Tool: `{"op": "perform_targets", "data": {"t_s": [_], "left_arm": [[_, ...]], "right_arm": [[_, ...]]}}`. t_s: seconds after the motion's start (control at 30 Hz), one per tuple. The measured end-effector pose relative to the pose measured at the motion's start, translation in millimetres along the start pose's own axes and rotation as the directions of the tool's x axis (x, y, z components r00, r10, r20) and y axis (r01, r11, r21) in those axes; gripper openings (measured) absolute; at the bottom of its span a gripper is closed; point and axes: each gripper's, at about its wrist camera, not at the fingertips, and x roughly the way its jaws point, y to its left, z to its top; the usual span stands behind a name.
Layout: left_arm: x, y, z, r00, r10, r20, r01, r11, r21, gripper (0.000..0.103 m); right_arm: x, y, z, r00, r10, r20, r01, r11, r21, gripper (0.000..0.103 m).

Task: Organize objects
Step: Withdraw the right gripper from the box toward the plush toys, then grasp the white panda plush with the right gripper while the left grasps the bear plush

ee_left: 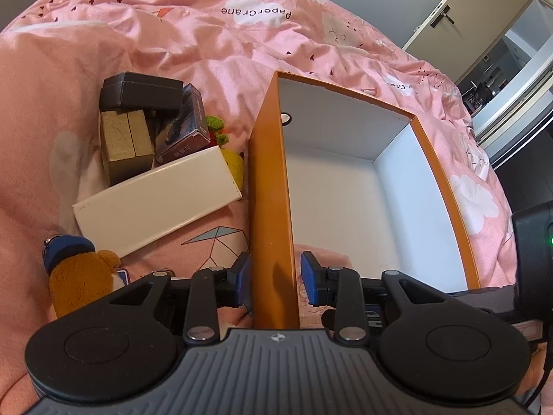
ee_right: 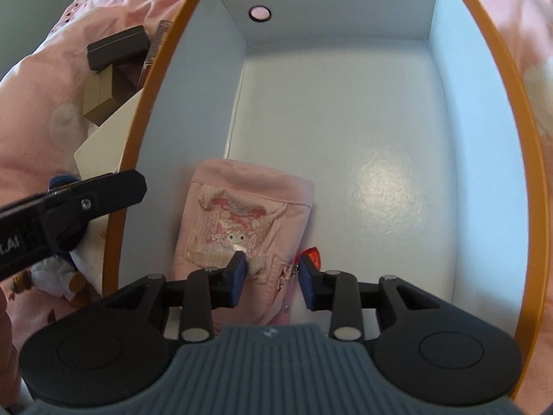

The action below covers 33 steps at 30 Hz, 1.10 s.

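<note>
An orange box with a white inside (ee_left: 269,173) lies open on the pink bedspread. My left gripper (ee_left: 274,276) straddles its near left wall, one pad on the orange outer face and the other at the rim inside, clamped on it. In the right wrist view a pink cartoon-print pouch (ee_right: 242,214) lies on the box floor in the near left corner, with a red charm (ee_right: 311,254) at its zipper. My right gripper (ee_right: 273,273) hangs over the pouch's near end. Its jaws are apart, and the right pad stands clear of the fabric.
Left of the box lies a pile: a black case (ee_left: 141,91), a gold box (ee_left: 126,141), a dark card box (ee_left: 183,128), a long white box (ee_left: 155,204) and a yellow toy (ee_left: 235,166). A bear plush in a blue hat (ee_left: 79,276) lies nearer. A door (ee_left: 466,10) stands far right.
</note>
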Motion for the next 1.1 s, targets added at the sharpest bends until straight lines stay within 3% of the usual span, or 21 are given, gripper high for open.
{"op": "perform_targets", "data": {"t_s": [0.27, 0.4, 0.57, 0.73, 0.93, 1.1], "left_arm": [[-18, -10, -4, 0.998, 0.0, 0.066, -0.003, 0.999, 0.049, 0.042], [-29, -10, -4, 0.996, -0.002, 0.091, -0.002, 0.999, 0.043, 0.045], [-44, -5, -2, 0.993, 0.015, 0.116, -0.019, 0.999, 0.04, 0.046], [-62, 6, 1, 0.986, 0.087, 0.141, -0.095, 0.994, 0.049, 0.046], [-77, 37, 6, 0.983, 0.152, 0.104, -0.154, 0.988, 0.015, 0.048], [-81, 62, 2, 0.983, 0.179, 0.027, -0.178, 0.983, -0.035, 0.048]], "right_arm": [[-27, -10, -20, 0.994, -0.027, 0.109, 0.027, 1.0, 0.002, 0.062], [-41, -6, -27, 0.983, -0.049, 0.177, 0.052, 0.999, -0.01, 0.065], [-70, 9, -36, 0.95, -0.023, 0.31, 0.046, 0.997, -0.068, 0.065], [-88, 31, -44, 0.901, 0.081, 0.427, -0.008, 0.985, -0.17, 0.065], [-87, 66, -45, 0.888, 0.147, 0.436, -0.01, 0.953, -0.303, 0.065], [-76, 96, -46, 0.911, 0.188, 0.368, -0.013, 0.903, -0.43, 0.063]]}}
